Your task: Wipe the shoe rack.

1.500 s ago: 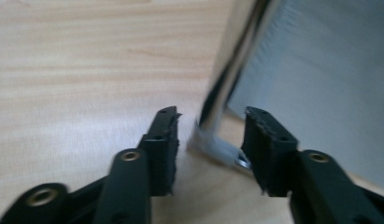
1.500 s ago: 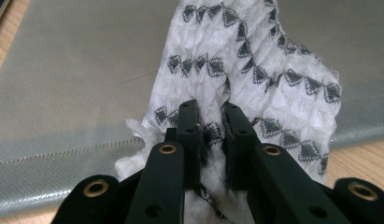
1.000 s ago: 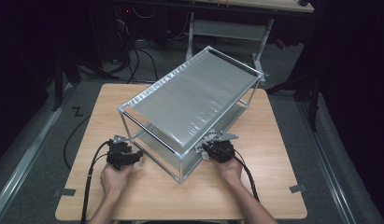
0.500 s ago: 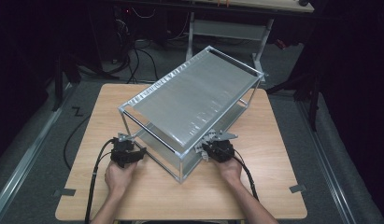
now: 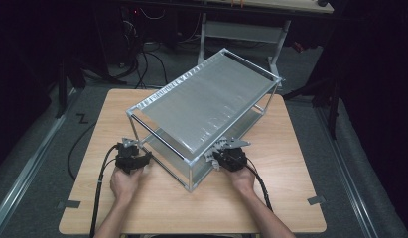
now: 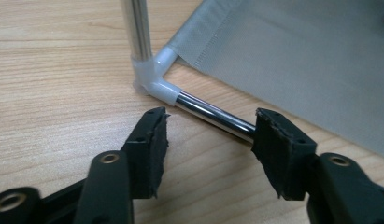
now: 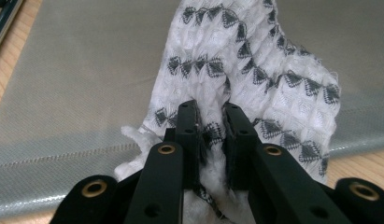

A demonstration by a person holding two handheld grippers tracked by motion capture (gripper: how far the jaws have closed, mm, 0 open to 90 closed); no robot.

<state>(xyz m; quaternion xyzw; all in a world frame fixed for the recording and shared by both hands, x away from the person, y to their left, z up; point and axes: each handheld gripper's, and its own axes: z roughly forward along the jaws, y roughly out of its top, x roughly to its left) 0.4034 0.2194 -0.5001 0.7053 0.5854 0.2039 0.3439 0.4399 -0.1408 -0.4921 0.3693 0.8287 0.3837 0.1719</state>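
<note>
High view first: near the desk's (image 5: 291, 208) front edge, two hands come in, each with a hand-held gripper at the near end of a metal-tube rack (image 5: 206, 106) with grey fabric shelves, which stands slantwise across the middle of the desk. The left hand-held gripper (image 5: 133, 157) sits just beside the rack's near left foot; in the left gripper view its jaws stand wide, astride the bottom chrome tube (image 6: 213, 115) next to the white corner joint (image 6: 154, 79), with the right pad touching or nearly touching the tube and the left pad clear of it, so nothing is clamped there. The right hand-held gripper (image 5: 230, 154) is at the rack's near right side, and in the right gripper view its jaws are pinched narrow on a fold of a white cloth with dark bow-tie marks (image 7: 255, 70), which hangs over the lower grey shelf (image 7: 77, 79). As I judge it, the cloth is held by a small fold only, so a tug could pull it free or drag it off the shelf's front edge; and with the left jaws not gripping, the light rack could slide or tip on the desk.
</note>
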